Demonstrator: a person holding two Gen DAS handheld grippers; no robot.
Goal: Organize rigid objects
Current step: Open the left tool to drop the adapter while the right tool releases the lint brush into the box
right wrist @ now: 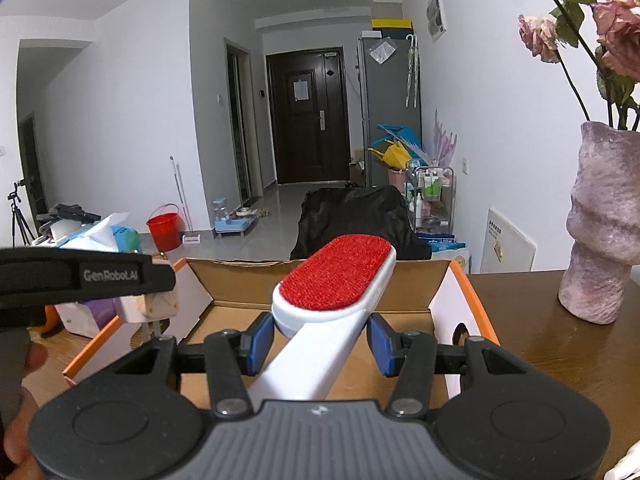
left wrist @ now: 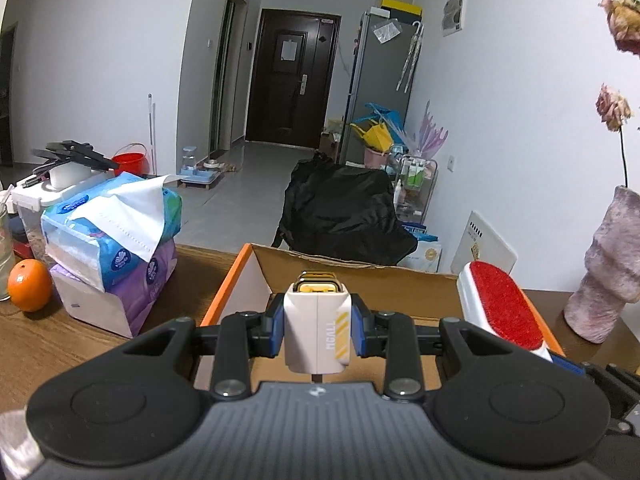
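Left gripper [left wrist: 317, 330] clamps white charger [left wrist: 316, 332]; right gripper [right wrist: 316, 340] pinches lint brush [right wrist: 334, 280] over box [right wrist: 320, 280].

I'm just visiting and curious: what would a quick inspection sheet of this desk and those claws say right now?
Surface: brown wooden table.
Job's things: white charger, red lint brush, open cardboard box.
Clutter: tissue packs, orange, vase of dried flowers.
Claws: left claw shut on charger; right claw shut on lint brush, both over the box.
Cables: nothing seen.
Surroundings: dark door, red bucket.
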